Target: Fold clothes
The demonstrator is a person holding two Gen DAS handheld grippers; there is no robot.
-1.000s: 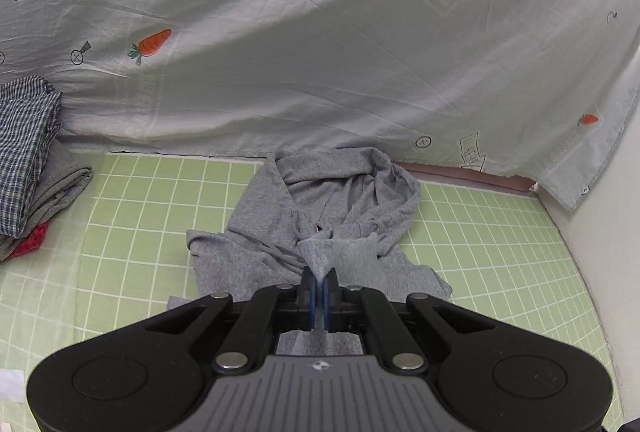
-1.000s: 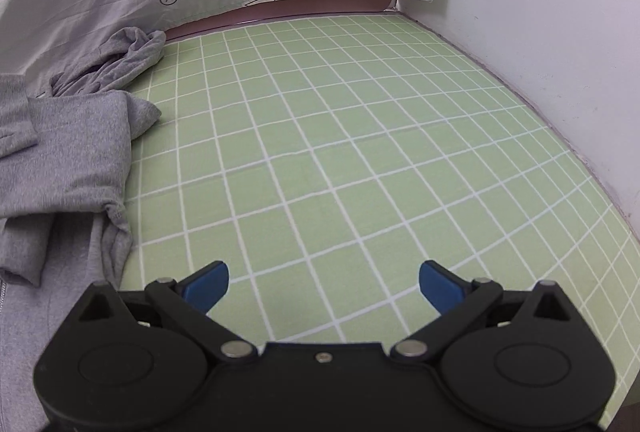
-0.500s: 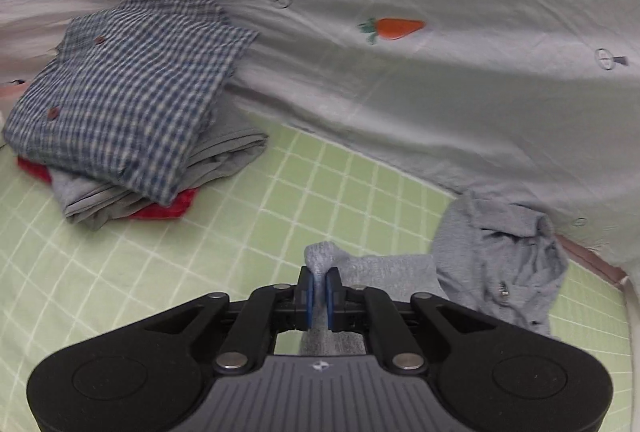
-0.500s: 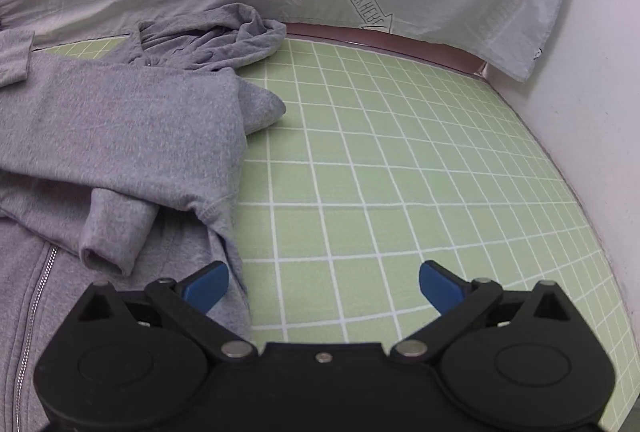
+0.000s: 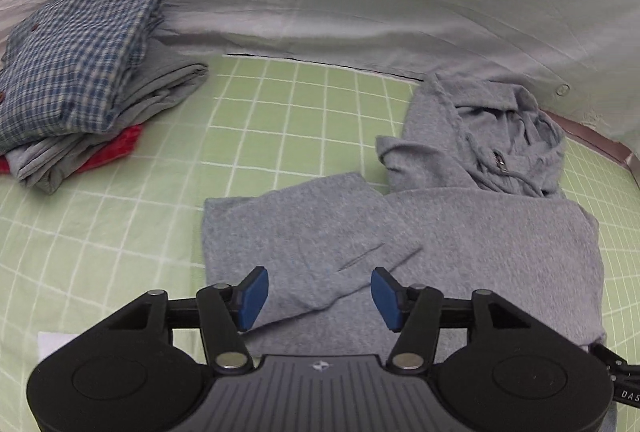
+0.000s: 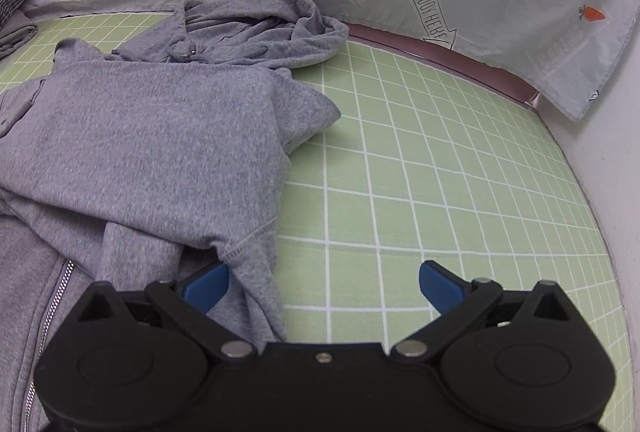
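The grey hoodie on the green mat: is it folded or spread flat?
Partly folded: the grey hoodie has a sleeve laid across its body, the hood still bunched.

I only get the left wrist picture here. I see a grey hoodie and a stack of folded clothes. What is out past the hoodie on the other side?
Observer: Open green checked mat, running up to a plain white wall.
Operator: Is the other gripper holding anything?
Observer: No. The right gripper is open, with a fold of the grey hoodie lying by one blue pad.
Operator: Does the hoodie have a zip lower down?
Observer: Yes, a metal zipper runs down its front, at the picture's lower left.
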